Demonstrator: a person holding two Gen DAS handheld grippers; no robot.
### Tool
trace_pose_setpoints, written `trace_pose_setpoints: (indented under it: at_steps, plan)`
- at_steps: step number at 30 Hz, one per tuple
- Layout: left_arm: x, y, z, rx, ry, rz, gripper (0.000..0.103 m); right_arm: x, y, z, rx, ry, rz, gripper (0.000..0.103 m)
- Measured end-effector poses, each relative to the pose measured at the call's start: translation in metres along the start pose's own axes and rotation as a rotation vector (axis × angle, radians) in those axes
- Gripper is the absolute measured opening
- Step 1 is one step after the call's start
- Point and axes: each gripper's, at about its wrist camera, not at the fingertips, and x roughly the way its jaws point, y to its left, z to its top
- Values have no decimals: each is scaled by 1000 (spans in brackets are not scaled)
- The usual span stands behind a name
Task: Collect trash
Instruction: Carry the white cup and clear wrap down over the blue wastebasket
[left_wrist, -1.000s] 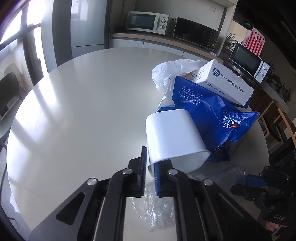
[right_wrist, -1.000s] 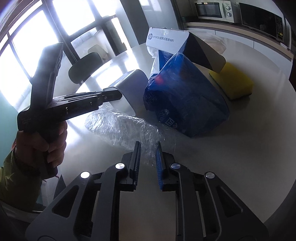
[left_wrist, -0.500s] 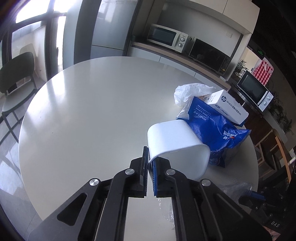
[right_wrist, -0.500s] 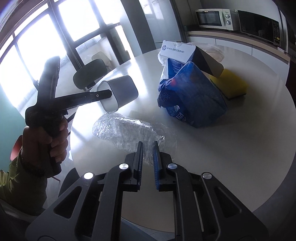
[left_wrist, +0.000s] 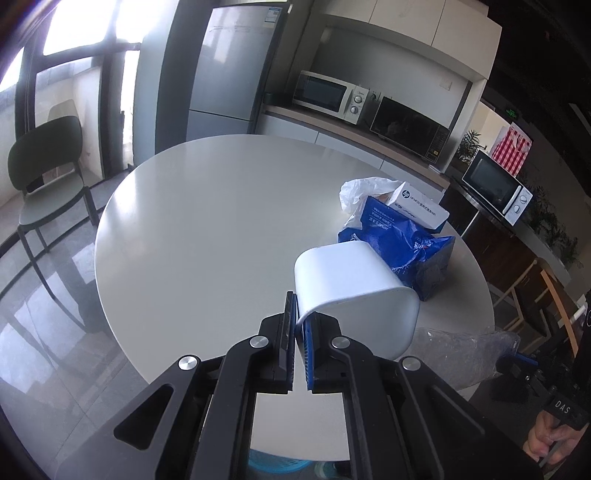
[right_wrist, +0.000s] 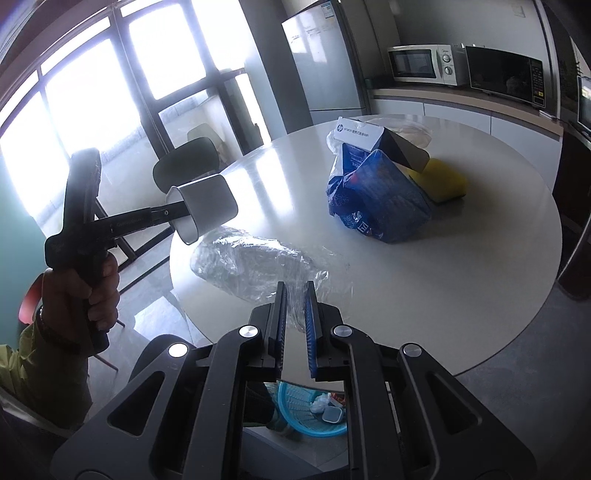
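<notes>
Your left gripper clamps the rim of a white cup, lifted clear of the table for binning. Your right gripper pinches the clear plastic wrap at the near edge. Farther back sits the blue bag.

My left claw holds the cup above the bench; the wrap lies before my right claw, the bag behind it.
</notes>
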Motion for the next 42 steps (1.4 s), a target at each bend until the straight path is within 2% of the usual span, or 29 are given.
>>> trace_pose_setpoints:
  at_steps: [6, 17, 22, 28, 31, 33, 36, 42]
  plan:
    - [-19, 1, -4, 8, -21, 5, 3, -24, -3, -12, 5, -16, -16, 8]
    - [-56, -14, -37, 53, -20, -37, 3, -68, -3, -41, 31, -49, -50, 8]
    - [-69, -17, -55, 81, -2, -55, 3, -75, 9, -56, 1, -28, -23, 8]
    - [-80, -16, -87, 125, 61, -50, 3, -72, 26, -83, -29, 33, -23, 8]
    - [-79, -13, -105, 133, 105, -45, 3, -68, 29, -97, -47, 65, -50, 8]
    - [-73, -7, -116, 104, 154, -71, 3, -61, 26, -103, -34, 85, -57, 8]
    - [-56, 1, -129, 84, 206, -57, 3, -46, 24, -111, -31, 117, -74, 8]
    - [-29, 6, -151, 82, 265, -49, 3, -14, 12, -128, 20, 184, -64, 8]
